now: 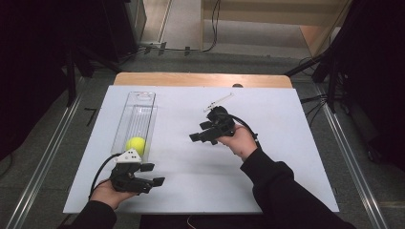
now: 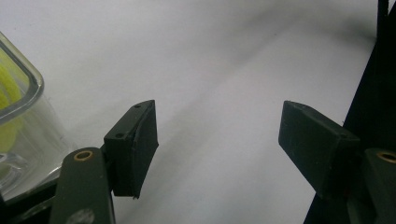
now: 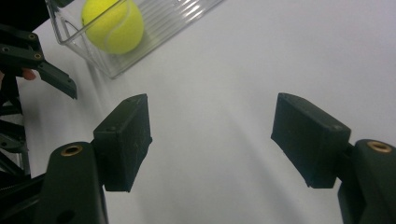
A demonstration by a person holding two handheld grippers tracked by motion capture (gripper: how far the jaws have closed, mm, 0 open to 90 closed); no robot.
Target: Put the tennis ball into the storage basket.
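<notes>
A long clear plastic container lies on the left of the white board, with a yellow tennis ball inside its near end. My left gripper sits just in front of that end, open and empty, jaws pointing right. In the left gripper view the left gripper stands over bare board, with the container's corner at its left. My right gripper hovers mid-board, open and empty, jaws pointing left. Beyond the right gripper the right gripper view shows the ball in the container and the left gripper's fingers.
The white board covers a wooden table whose far edge shows. Metal rails run along the floor on both sides. Stand legs and cables sit at the far right.
</notes>
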